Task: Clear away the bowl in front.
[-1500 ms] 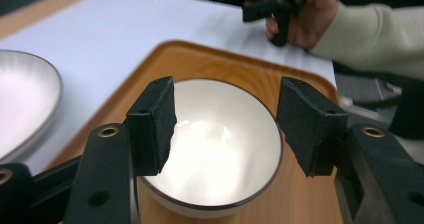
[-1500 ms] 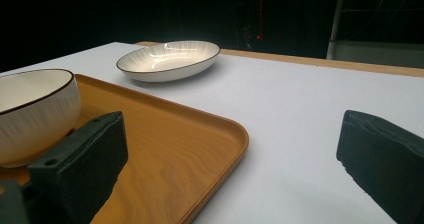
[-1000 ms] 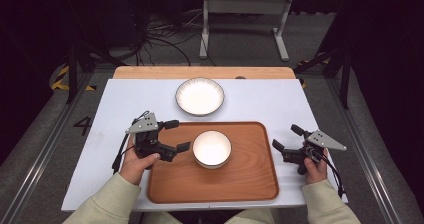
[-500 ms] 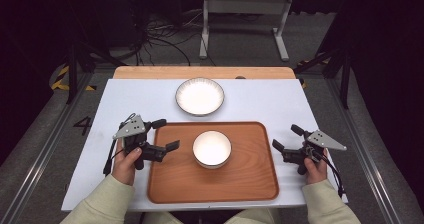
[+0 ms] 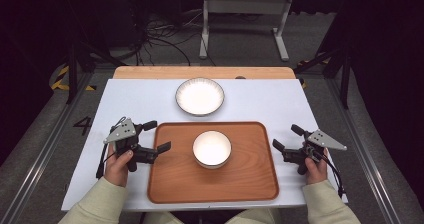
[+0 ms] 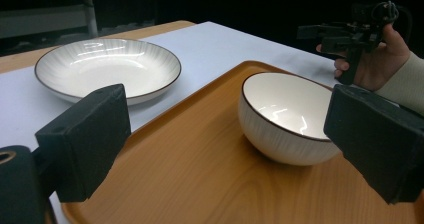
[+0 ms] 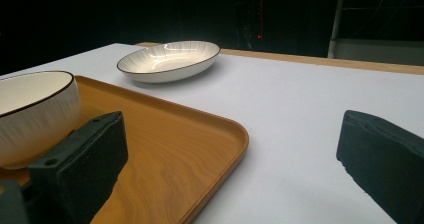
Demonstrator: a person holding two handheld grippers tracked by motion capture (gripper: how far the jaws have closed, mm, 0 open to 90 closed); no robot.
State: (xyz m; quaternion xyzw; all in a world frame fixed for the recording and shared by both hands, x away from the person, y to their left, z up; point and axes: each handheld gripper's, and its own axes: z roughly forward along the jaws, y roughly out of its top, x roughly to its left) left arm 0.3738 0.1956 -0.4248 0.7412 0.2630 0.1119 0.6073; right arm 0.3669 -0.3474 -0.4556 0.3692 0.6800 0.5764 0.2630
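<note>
A white bowl (image 5: 212,148) with a dark rim stands in the middle of a wooden tray (image 5: 175,184). Beyond the tray, a white shallow plate (image 5: 200,96) rests on the white tabletop. My left gripper (image 5: 160,135) hovers open at the tray's left edge, jaws pointing toward the bowl and holding nothing. In the left gripper view the bowl (image 6: 287,116) sits ahead on the right, apart from the jaws, and the plate (image 6: 107,69) lies farther left. My right gripper (image 5: 285,137) is open just off the tray's right edge; its view shows the bowl (image 7: 35,109) and the plate (image 7: 170,59).
A wooden strip (image 5: 150,72) runs along the table's far edge. Behind it stands a metal frame (image 5: 240,14), with cables on the dark floor. White tabletop (image 5: 270,101) lies bare to either side of the plate.
My left gripper has drawn back to the left, away from the bowl, to the tray's left edge, still open. The right gripper and the dishes have not moved.
</note>
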